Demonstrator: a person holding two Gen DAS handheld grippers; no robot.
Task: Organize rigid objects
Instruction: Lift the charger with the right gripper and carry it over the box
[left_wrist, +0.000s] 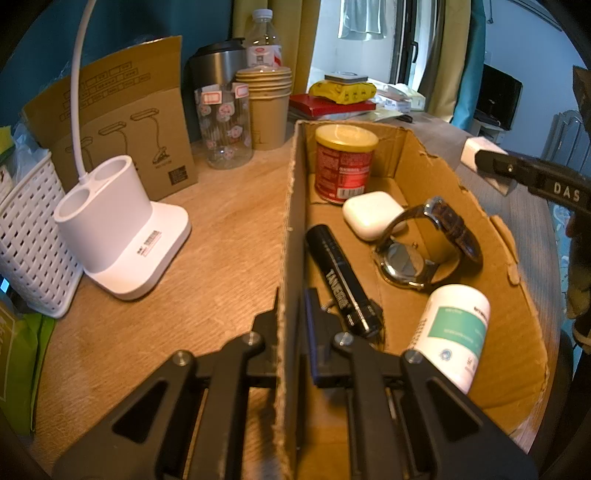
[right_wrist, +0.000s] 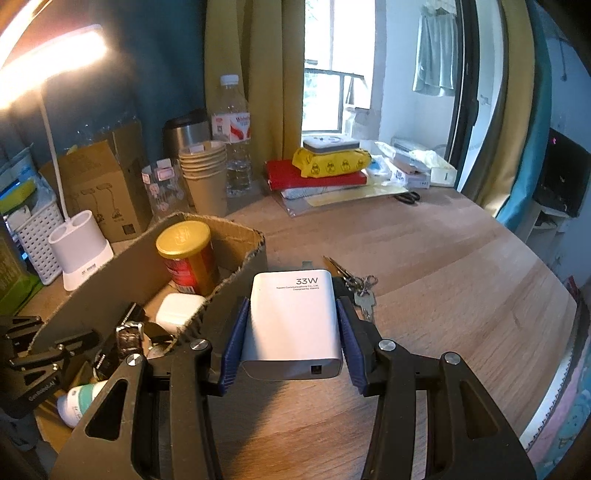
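keys (right_wrist: 356, 286) half hidden behind charger (right_wrist: 293, 321), bottle label (left_wrist: 456, 326) unreadable

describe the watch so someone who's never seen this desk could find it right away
Find the open cardboard box on the wooden desk. The watch lies inside, toward the right wall, between the white earbud case and the white bottle with a green label. It alone has a dark brown leather strap looped above a round metal face.

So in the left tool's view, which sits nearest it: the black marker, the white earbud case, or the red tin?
1. Black cylindrical marker, just ahead inside the cardboard box.
2. White rounded earbud case, mid-box.
3. Red tin with yellow lid, far end.
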